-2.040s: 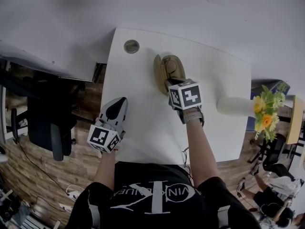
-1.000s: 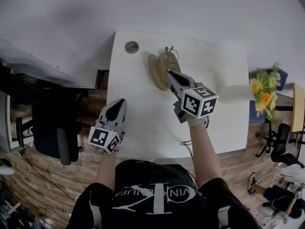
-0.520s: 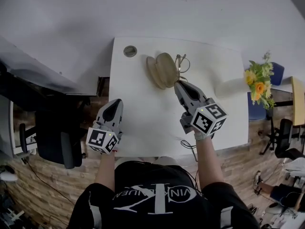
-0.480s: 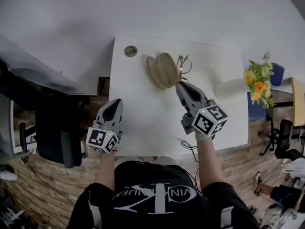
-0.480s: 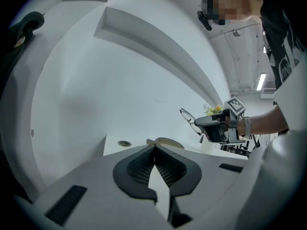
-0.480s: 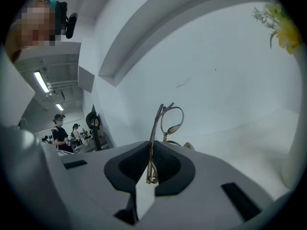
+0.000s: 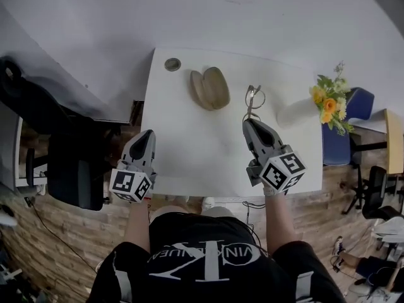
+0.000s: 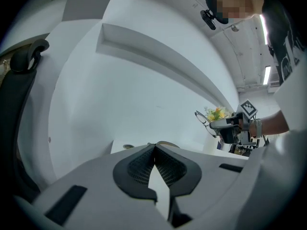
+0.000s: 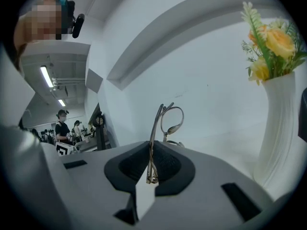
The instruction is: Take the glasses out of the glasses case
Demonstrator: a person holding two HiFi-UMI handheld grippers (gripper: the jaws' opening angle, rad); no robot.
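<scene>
Head view shows the glasses case [image 7: 209,88] lying open on the white worktop [image 7: 189,150], well apart from the right claw [image 7: 249,121], which holds the glasses [image 7: 254,97] near a vase of flowers [image 7: 325,100]. Right gripper view adds that this claw pinches their thin frame, one lens standing above. Left gripper view shows the left claw [image 8: 154,148] pressed together, empty.

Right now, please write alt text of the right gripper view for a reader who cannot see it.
The right gripper, grey with black pads, is shut on thin, metal-framed, round-lensed glasses, holding them folded and upright. To the right stands a tall white ribbed vase with yellow flowers, before a plain white wall.
</scene>
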